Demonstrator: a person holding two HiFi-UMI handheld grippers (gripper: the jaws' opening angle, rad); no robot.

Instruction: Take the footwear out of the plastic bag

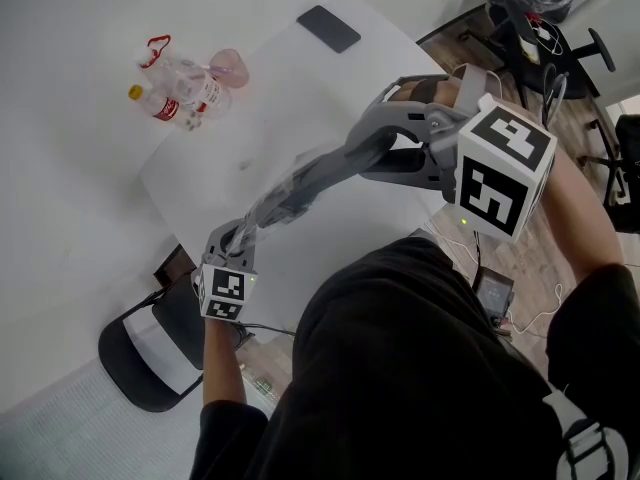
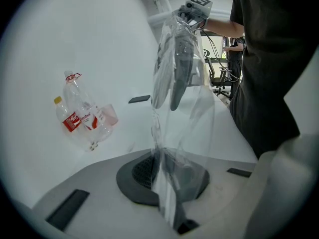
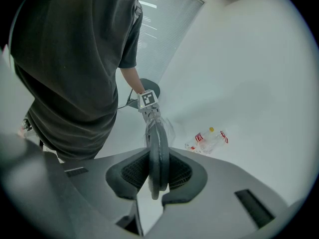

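Observation:
A clear plastic bag (image 1: 272, 206) is stretched in the air between my two grippers, above the white table (image 1: 200, 183). Dark grey footwear (image 1: 335, 165) lies lengthwise inside it. My left gripper (image 1: 238, 236) is low at the left, shut on the bag's end. In the left gripper view the plastic bag (image 2: 182, 133) rises from my left gripper (image 2: 168, 180) toward the footwear (image 2: 178, 71). My right gripper (image 1: 368, 156) is higher at the right, shut on the footwear's other end. In the right gripper view the footwear (image 3: 158, 148) stands edge-on between the pads of my right gripper (image 3: 158, 172).
Two plastic bottles (image 1: 175, 93) and a pink cup (image 1: 230, 66) lie on the table's far left. A black flat device (image 1: 328, 28) rests near the far edge. A black chair (image 1: 150, 358) stands below the table's near corner. Office chairs (image 1: 540, 28) are at the far right.

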